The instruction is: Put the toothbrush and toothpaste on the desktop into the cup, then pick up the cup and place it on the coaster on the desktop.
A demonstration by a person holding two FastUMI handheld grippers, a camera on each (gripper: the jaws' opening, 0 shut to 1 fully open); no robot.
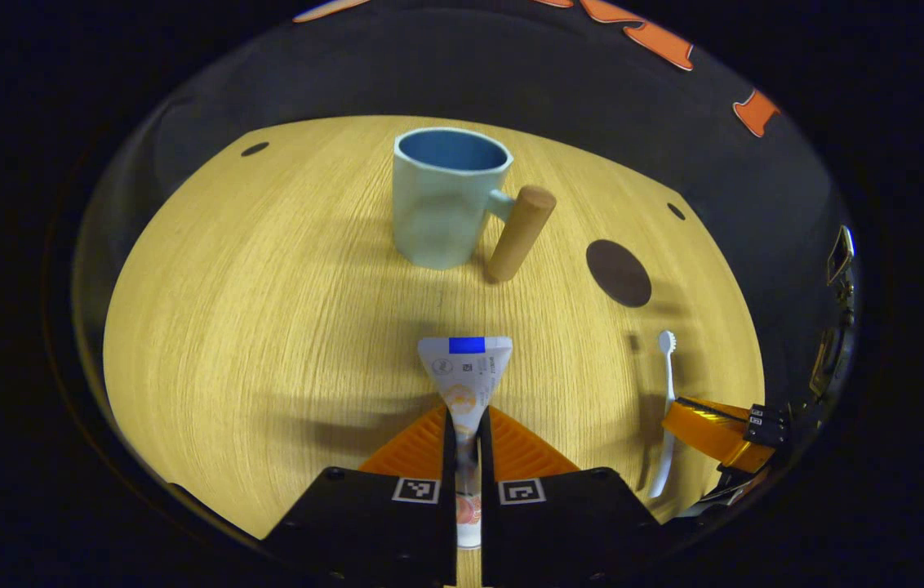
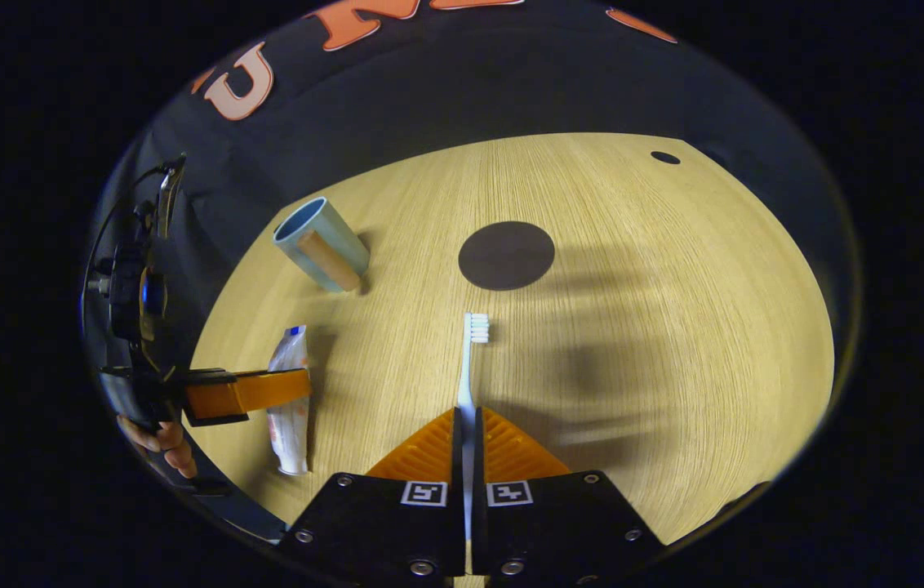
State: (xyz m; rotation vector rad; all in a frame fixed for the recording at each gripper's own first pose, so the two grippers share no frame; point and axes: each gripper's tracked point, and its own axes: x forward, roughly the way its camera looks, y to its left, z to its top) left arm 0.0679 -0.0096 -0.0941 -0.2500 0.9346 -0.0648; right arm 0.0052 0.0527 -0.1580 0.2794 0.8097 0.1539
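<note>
- Light wood-grain desk [image 1: 266,327] is filling my left claw view, with black booth cloth running around its far edge.
- I am seeing my left claw [image 1: 467,433] clenched on the toothpaste [image 1: 466,376]: both orange fingers are pressing its sides at the 6 o'clock edge of the view, and the tube's flat crimped end is pointing forward toward 12 o'clock.
- Whether the tube is resting on the desk or raised off it, I cannot tell.
- The cup [image 1: 446,200], pale blue with a wooden bar handle, is standing upright on the desk at 12 o'clock from the tube, well apart from it, its handle sticking out toward 3 o'clock.
- The coaster [image 1: 618,273], a dark round disc, is lying flat at about 2 o'clock from the tube, near the cup's handle but not touching it.
- In my right claw view, the right claw [image 2: 467,441] is gripping the toothbrush [image 2: 470,359] by its handle; the white bristle head is pointing to 12 o'clock, just short of the coaster [image 2: 506,256].
- From this side the cup [image 2: 322,243] is sitting at 10 o'clock, apart from the coaster.
- At 9 o'clock I am watching the other claw closed around the toothpaste [image 2: 289,408], with a person's fingers [image 2: 164,441] wrapped on the holder behind it.
</note>
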